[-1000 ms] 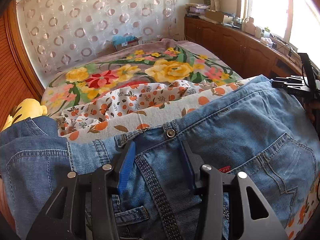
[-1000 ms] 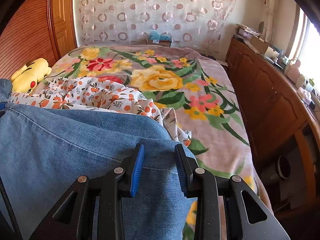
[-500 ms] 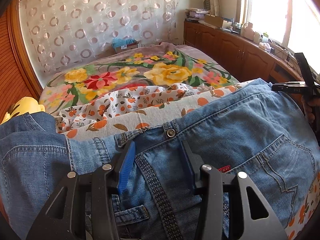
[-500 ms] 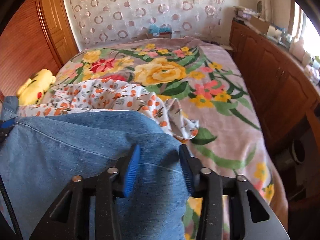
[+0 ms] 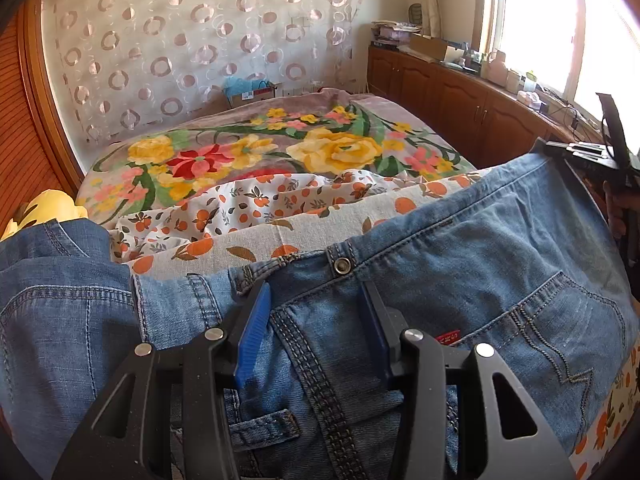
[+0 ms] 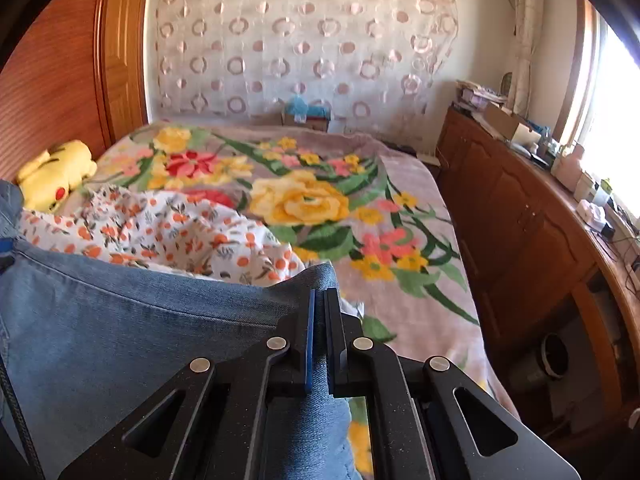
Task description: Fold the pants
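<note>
- A pair of blue denim jeans (image 5: 460, 272) lies spread across the near end of the bed, on top of a white sheet printed with oranges (image 5: 256, 208), which itself lies on a floral blanket (image 5: 328, 148) with big yellow roses.
- The left gripper (image 5: 316, 320) sits over the waistband of the jeans, just below the metal button (image 5: 342, 265); its blue pads (image 5: 252, 332) stand about half apart, one on each side of the heavy stitched fly seam, with denim between them. I cannot tell whether the pads press on the cloth.
- The right gripper (image 6: 320, 320) has just been closing and its jaws are now pinched tight on a raised fold of denim at the far edge of the jeans (image 6: 140, 332), the cloth peaking up above the pads.
- From the left camera, the right gripper (image 5: 576, 148) shows at the far right, at the corner of the jeans, with part of a hand behind it.
- A back pocket (image 5: 568, 332) with zigzag stitching faces up near the right side.
- A yellow plush toy (image 6: 56, 172) rests at the left of the bed by the wooden headboard.
- Wooden cabinets (image 6: 516, 216) run along the wall under the bright window.
</note>
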Available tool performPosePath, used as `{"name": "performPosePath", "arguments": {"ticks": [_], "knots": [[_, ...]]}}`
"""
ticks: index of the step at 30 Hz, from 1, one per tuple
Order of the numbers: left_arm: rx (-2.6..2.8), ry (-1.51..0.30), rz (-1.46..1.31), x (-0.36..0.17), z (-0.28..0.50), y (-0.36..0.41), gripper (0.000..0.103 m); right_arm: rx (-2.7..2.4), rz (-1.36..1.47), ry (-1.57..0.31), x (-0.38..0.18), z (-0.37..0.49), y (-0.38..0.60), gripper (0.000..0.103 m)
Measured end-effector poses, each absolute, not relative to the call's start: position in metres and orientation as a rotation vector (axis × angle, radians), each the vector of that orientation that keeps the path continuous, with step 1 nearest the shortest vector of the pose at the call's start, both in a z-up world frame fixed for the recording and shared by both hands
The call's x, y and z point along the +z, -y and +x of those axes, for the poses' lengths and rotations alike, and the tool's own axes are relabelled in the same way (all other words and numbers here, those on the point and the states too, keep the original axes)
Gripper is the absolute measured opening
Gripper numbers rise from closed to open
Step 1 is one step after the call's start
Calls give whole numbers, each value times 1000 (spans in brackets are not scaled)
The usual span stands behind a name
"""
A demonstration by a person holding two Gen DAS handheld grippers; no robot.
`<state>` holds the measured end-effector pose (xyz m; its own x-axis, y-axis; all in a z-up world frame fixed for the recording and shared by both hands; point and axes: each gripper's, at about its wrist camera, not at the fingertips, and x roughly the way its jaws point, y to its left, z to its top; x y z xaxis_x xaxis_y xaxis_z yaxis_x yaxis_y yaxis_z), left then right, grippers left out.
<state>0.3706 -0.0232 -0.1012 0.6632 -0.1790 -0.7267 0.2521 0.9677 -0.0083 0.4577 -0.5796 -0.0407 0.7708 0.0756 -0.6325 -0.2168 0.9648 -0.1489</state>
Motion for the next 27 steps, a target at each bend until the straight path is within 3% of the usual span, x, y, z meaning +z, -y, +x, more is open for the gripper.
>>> {"name": "performPosePath", "arguments": {"ticks": [13,17,21,27], "knots": [[-240,-714,73,-65,328,31,46,243,-123,-652,-6,373,579,11],[-297,-682,91,-53,298,44,47,270,-82,-635,-8,335,575,20],[-350,-660,103,-50,271,57,73,277,-60,-629,-18,305,568,22],[-388,-679,113,-57,246,68,75,277,-50,-641,-32,266,561,22]]}}
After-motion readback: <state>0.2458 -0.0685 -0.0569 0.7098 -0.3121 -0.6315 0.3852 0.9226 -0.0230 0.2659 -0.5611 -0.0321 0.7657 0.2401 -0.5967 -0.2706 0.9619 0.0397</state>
